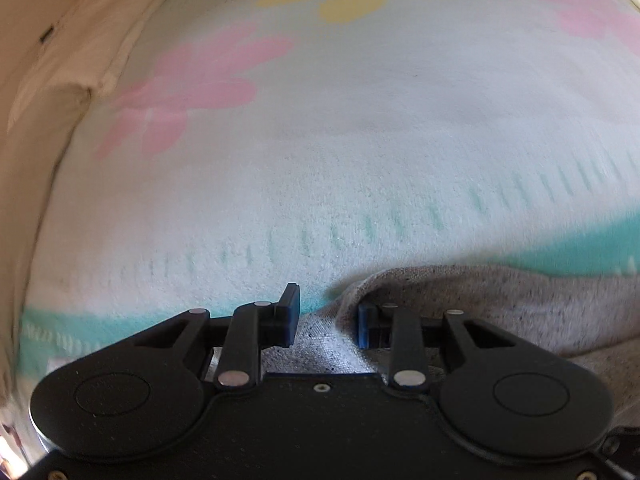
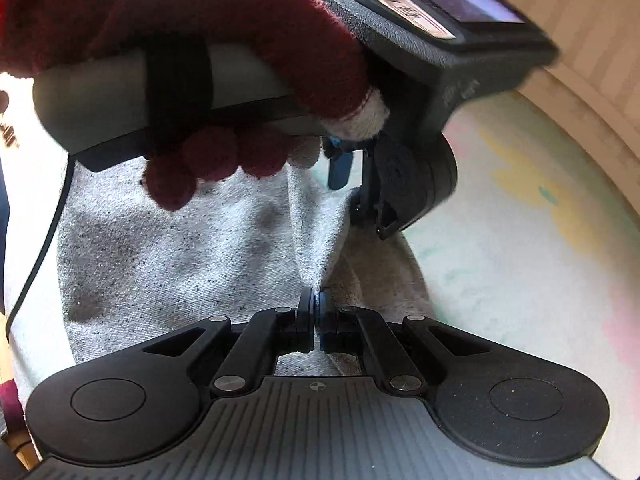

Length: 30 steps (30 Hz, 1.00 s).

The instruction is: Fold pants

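Observation:
The pants [image 1: 480,300] are grey speckled knit fabric, lying on a pale flowered blanket [image 1: 360,100]. In the left wrist view my left gripper [image 1: 328,316] is open, its blue pads either side of a raised fold of the pants' edge. In the right wrist view my right gripper [image 2: 315,312] is shut on a pinched ridge of the pants [image 2: 160,260]. The left gripper [image 2: 352,184] also shows there, held by a hand in a dark red glove [image 2: 200,20], just beyond the same ridge of cloth.
The blanket has pink and yellow flowers and a teal border [image 1: 580,248]. A cream-coloured cloth [image 1: 60,60] lies bunched along its left edge. A beige wall or headboard [image 2: 580,20] rises beyond the blanket in the right wrist view.

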Each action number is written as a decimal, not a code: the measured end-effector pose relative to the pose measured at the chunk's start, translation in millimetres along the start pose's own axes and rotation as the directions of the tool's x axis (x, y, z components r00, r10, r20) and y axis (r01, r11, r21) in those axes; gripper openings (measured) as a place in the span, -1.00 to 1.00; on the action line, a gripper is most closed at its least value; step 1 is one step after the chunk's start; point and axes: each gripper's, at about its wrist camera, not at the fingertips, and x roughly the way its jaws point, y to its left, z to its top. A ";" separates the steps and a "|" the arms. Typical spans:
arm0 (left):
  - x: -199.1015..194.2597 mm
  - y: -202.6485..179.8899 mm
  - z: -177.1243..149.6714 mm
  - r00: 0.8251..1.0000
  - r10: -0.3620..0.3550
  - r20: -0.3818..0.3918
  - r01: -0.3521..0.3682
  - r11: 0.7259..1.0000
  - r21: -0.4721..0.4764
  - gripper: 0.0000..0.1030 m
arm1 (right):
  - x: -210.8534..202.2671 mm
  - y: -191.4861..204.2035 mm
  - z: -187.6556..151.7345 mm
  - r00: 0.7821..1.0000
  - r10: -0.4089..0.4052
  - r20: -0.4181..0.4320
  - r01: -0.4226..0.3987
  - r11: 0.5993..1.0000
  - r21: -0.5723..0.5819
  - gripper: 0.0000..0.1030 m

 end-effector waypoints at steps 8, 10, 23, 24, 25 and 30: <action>15.6 43.5 11.0 0.978 -0.184 -0.097 0.154 0.955 -0.252 -0.21 | -2.8 -0.6 1.3 1.000 -0.006 0.000 0.006 1.000 0.003 -0.95; 15.1 53.1 13.4 0.968 -0.224 -0.113 0.183 0.937 -0.297 -0.21 | -3.8 -5.3 3.3 1.000 -0.011 0.002 0.011 1.000 0.022 -0.94; -2.3 90.1 24.9 0.942 -0.329 -0.068 0.277 0.876 -0.395 -0.21 | 8.0 -43.3 12.6 0.999 -0.051 0.004 0.049 0.982 0.183 -0.94; -9.3 90.9 24.3 0.945 -0.321 -0.056 0.276 0.880 -0.386 -0.21 | 11.2 -45.6 15.1 0.999 -0.053 0.005 0.051 0.979 0.199 -0.94; -15.9 91.6 25.4 0.949 -0.313 -0.030 0.280 0.883 -0.378 -0.20 | 12.4 -48.5 15.8 0.999 -0.054 0.003 0.052 0.975 0.214 -0.94; -52.3 90.5 33.6 0.990 -0.091 0.103 0.118 0.948 -0.295 -0.06 | 22.6 -60.7 17.7 0.998 -0.067 -0.008 0.066 0.958 0.278 -0.94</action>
